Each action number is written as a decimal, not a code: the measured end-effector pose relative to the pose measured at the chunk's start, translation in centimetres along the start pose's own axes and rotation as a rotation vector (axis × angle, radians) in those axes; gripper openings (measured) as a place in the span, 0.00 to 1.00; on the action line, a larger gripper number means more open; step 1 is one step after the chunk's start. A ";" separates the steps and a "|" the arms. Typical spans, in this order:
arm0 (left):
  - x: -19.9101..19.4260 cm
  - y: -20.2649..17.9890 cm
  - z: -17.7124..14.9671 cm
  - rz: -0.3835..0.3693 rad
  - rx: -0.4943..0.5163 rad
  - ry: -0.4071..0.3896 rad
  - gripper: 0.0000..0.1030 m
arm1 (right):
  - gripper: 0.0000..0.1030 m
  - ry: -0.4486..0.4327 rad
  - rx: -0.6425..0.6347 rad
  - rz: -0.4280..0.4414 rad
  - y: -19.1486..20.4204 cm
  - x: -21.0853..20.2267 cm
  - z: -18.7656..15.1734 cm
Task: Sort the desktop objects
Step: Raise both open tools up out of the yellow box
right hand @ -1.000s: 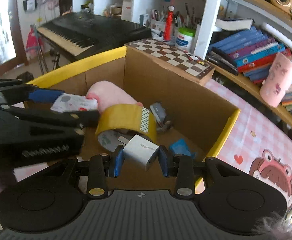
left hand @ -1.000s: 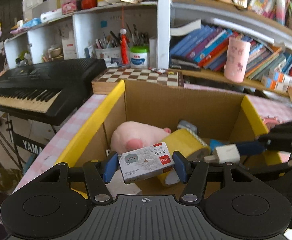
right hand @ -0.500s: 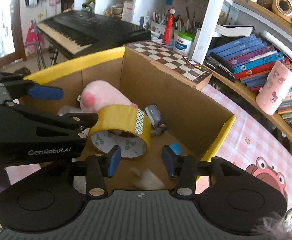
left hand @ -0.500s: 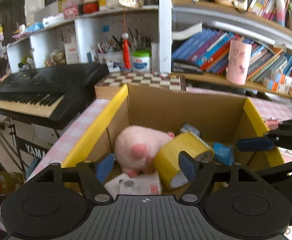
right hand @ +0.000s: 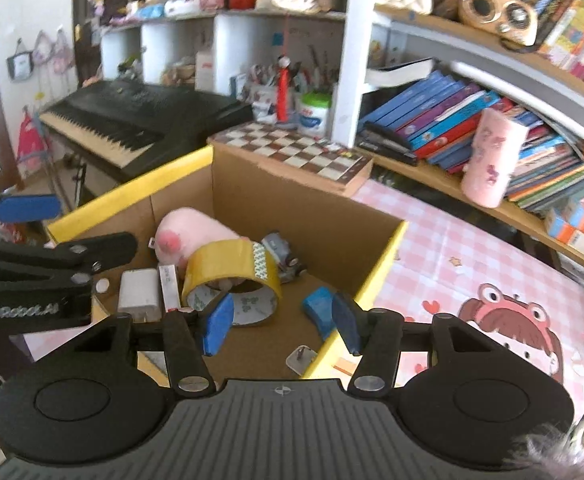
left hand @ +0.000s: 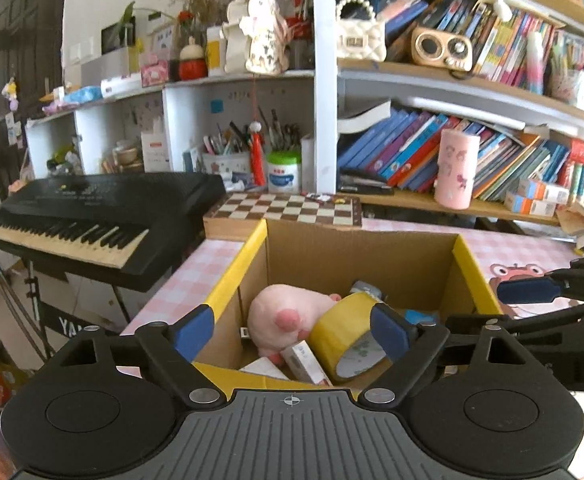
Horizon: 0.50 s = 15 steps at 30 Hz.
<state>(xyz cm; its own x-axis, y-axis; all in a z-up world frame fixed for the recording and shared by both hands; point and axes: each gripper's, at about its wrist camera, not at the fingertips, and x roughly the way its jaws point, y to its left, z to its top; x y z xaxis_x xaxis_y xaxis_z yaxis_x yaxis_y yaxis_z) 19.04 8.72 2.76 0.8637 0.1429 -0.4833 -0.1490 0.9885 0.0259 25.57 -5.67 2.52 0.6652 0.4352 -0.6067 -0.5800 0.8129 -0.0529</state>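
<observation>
A cardboard box with yellow rims (left hand: pixel 234 276) (right hand: pixel 384 256) stands on the pink checked tablecloth. Inside lie a pink plush toy (left hand: pixel 288 318) (right hand: pixel 196 232), a yellow tape roll (left hand: pixel 344 334) (right hand: pixel 232 268), a small card box (left hand: pixel 304 362) (right hand: pixel 169 282), a white charger (right hand: pixel 140 294), a blue item (right hand: pixel 318 304), a small toy car (right hand: pixel 286 254) and a grey plug (right hand: pixel 301 358). My left gripper (left hand: pixel 290 334) is open and empty above the box's near edge. My right gripper (right hand: pixel 282 322) is open and empty above the box's right corner.
A chessboard (left hand: pixel 288 208) (right hand: pixel 292 150) lies behind the box. A black keyboard (left hand: pixel 96 216) (right hand: pixel 140 116) stands to the left. A pink cup (left hand: pixel 456 168) (right hand: pixel 492 156) and books fill the shelf behind. The tablecloth (right hand: pixel 472 264) stretches to the right.
Both grippers opened and dropped their loads into the box: the left let go of the card box, the right the white charger. Both have since pulled up and back.
</observation>
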 end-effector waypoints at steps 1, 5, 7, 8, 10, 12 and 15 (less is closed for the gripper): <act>-0.4 0.1 -0.1 -0.005 -0.001 -0.004 0.86 | 0.52 -0.007 0.012 -0.008 0.0 -0.5 -0.1; -2.1 0.1 -0.6 -0.038 -0.001 -0.015 0.86 | 0.53 -0.034 0.051 -0.045 0.3 -2.6 -0.9; -3.0 0.1 -0.9 -0.049 0.011 -0.018 0.86 | 0.53 -0.040 0.068 -0.066 0.4 -3.6 -1.5; -3.5 0.1 -1.2 -0.052 0.018 -0.019 0.86 | 0.53 -0.041 0.076 -0.076 0.5 -4.1 -1.9; -4.4 0.3 -1.6 -0.058 0.026 -0.021 0.87 | 0.53 -0.042 0.096 -0.099 0.6 -5.0 -2.7; -5.4 0.6 -2.1 -0.061 0.024 -0.023 0.87 | 0.53 -0.042 0.119 -0.124 0.8 -5.9 -3.5; -6.6 1.0 -2.8 -0.064 0.018 -0.025 0.87 | 0.54 -0.043 0.161 -0.161 1.1 -7.2 -4.8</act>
<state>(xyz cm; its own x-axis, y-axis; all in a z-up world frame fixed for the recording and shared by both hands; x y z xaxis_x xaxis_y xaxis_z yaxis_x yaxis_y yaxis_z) 11.83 8.67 3.54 0.8831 0.0799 -0.4624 -0.0841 0.9964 0.0116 17.84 -9.81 3.02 0.7643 0.3081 -0.5665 -0.3845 0.9230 -0.0168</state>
